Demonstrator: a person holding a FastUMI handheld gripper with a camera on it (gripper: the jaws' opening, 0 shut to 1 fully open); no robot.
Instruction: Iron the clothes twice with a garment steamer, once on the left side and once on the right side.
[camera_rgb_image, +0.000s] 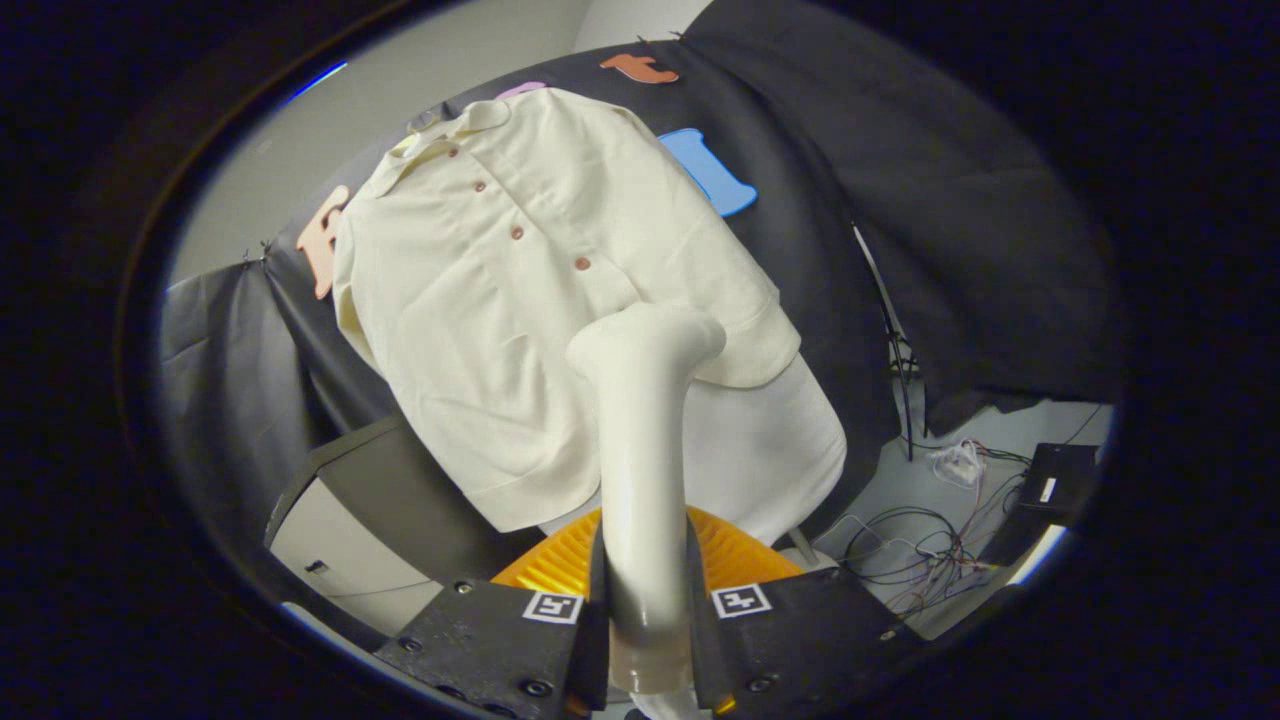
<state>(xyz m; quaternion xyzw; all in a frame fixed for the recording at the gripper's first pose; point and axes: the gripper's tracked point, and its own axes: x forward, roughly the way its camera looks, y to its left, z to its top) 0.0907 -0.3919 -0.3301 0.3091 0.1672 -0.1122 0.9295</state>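
1. A dark tabletop (395, 480) with a pale side panel stands low to the left of the fingers, below the hem of the shirt.
2. A cream short-sleeved shirt (500, 300) with a row of brown buttons (516, 232) hangs tilted against the booth's black cloth wall (900, 200), beyond the fingers; its hem falls to just above them.
3. The garment steamer (640, 440), a pale handle with a bent head, rises from between the fingers, and its head lies over the shirt's lower front, near the lowest button and the hem of the sleeve on that side. Whether the head touches the fabric I cannot tell.
4. The gripper (648, 625) has its jaws clamped on the steamer's handle, one finger pressing each side.
5. An orange ribbed object (740, 555) shows just behind the fingers, beneath the steamer.
6. To the right, on the floor, lies a tangle of cables (920, 560) beside a black box (1060, 480).
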